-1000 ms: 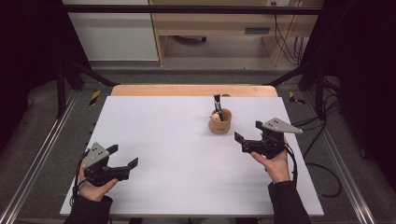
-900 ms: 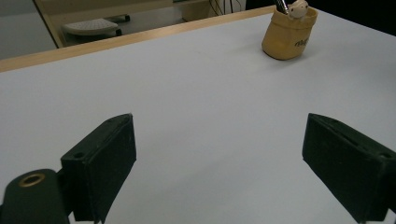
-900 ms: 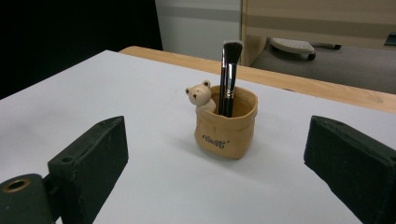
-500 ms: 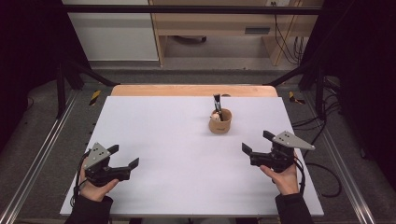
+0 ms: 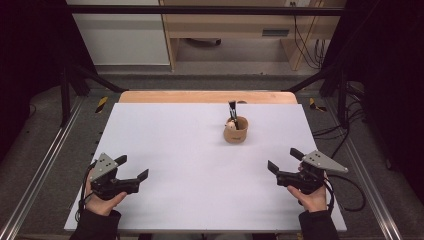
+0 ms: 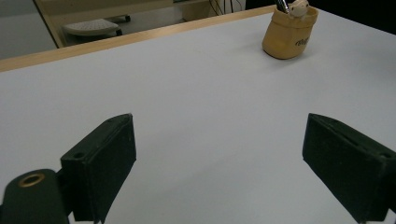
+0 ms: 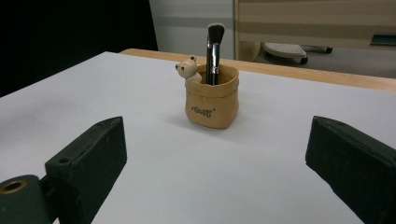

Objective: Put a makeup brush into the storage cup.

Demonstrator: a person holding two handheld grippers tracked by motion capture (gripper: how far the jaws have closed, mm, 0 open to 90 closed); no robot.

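A small tan pouch-shaped holder stands upright on the white table, right of centre toward the back. A make-up brush with dark bristles stands in it beside a little bear figure. My right gripper is open near the table's front right, facing the holder from a distance with nothing between its jaws. My left gripper is open over the front left, also holding nothing.
A wooden strip runs along the table's far edge. Metal rails flank both sides. Cables trail off the right edge. Beyond the table stands a wooden shelf unit.
My right gripper has drawn back from beside the holder toward the front right edge of the table. The left gripper has barely moved.
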